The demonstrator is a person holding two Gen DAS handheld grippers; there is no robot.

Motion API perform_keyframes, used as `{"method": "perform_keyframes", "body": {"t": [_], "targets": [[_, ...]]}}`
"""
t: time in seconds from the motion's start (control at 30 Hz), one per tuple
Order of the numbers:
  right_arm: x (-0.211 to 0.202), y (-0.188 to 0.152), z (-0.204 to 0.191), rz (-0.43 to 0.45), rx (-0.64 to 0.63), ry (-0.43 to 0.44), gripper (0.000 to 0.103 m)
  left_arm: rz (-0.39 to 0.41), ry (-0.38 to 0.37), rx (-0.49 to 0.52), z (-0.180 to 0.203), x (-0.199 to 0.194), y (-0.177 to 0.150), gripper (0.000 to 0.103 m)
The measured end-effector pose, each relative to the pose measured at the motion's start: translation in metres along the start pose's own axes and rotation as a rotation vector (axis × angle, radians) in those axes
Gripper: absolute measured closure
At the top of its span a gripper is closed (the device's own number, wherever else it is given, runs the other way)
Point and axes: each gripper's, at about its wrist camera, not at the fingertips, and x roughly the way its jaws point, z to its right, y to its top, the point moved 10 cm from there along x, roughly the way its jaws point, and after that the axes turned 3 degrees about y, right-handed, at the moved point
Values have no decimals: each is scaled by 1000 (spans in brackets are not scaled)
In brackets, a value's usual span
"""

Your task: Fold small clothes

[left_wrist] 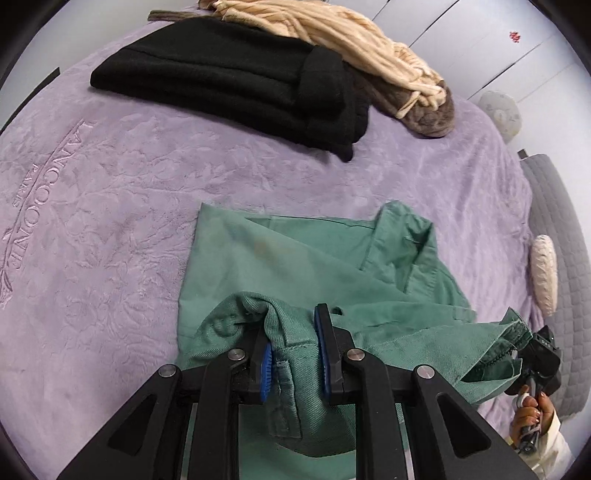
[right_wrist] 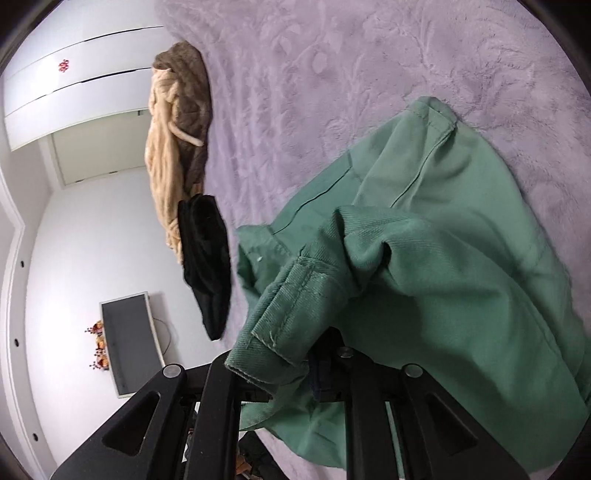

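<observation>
A green garment lies partly folded on the purple blanket. My left gripper is shut on a bunched hem of the green garment, cloth pinched between the blue pads. My right gripper is shut on another hemmed edge of the green garment and holds it lifted; its fingertips are hidden by cloth. The right gripper also shows in the left wrist view at the right, holding the garment's far corner.
A folded black garment lies at the back of the blanket, with a beige knit and a brown piece behind it. A grey quilted cushion is at the right. White wardrobe doors and a monitor lie beyond the bed.
</observation>
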Motion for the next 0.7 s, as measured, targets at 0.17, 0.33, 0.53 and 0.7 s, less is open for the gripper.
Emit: {"method": "perform_keyframes", "body": {"t": [0.17, 0.33, 0.53, 0.7], "targets": [[20, 13, 16, 5, 37, -2, 76, -66, 35, -55, -24, 44, 3, 82], [-9, 20, -14, 70, -19, 26, 25, -96, 58, -20, -24, 43, 8, 78], [-49, 28, -36, 126, -311, -234, 25, 106, 156, 53, -21, -8, 31, 4], [-23, 33, -24, 74, -557, -531, 25, 95, 210, 108, -27, -4, 39, 4]]}}
